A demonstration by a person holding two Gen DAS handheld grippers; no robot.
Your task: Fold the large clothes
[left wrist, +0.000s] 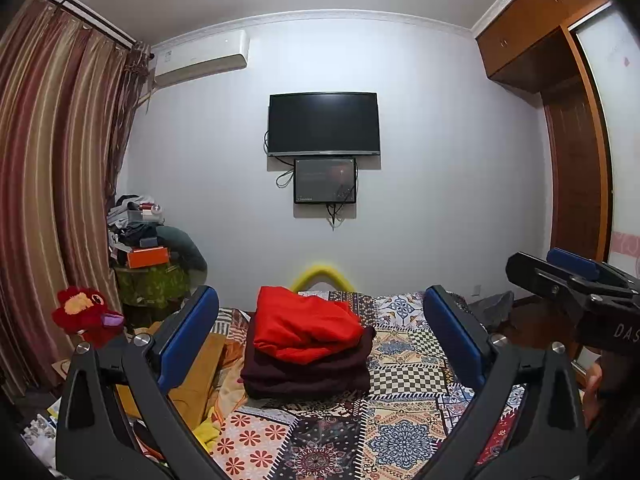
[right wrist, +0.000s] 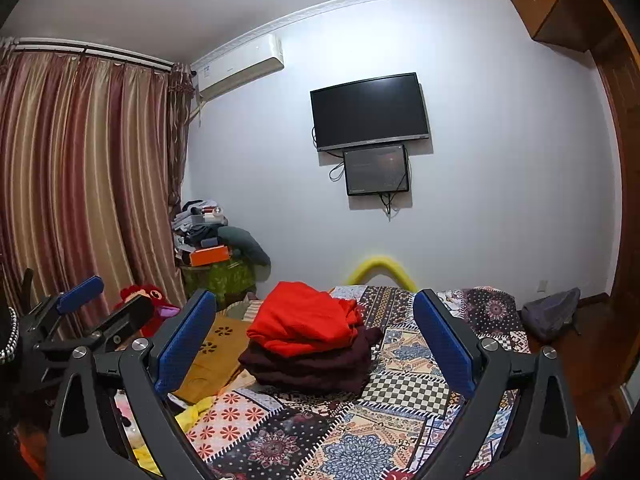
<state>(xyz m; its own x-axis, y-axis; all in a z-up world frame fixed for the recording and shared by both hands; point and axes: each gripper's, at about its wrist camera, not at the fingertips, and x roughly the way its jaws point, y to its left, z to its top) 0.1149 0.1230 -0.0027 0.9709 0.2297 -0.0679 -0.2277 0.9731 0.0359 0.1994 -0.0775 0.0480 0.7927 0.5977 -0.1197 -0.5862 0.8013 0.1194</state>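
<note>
A bed covered in a busy patchwork-print bedspread (left wrist: pixel 400 380) filled the lower part of both wrist views. On it, towards the far end, sat a stack of folded clothes: a bright red folded garment (left wrist: pixel 304 326) lay on top of a dark maroon folded garment (left wrist: pixel 308 374). The left gripper (left wrist: pixel 320 340), with black arms and blue pads, was spread wide above the bed and gripped nothing; the stack showed between its fingers but farther off. The right gripper (right wrist: pixel 316 340) was likewise spread wide and empty, hovering beside the left one. On the white wall beyond hung a black flat television (left wrist: pixel 323 124) with a smaller dark screen (left wrist: pixel 325 181) just beneath it. Striped reddish-brown curtains (left wrist: pixel 52 180) hung on the left, and a red plush toy (left wrist: pixel 86 314) sat near them.
</note>
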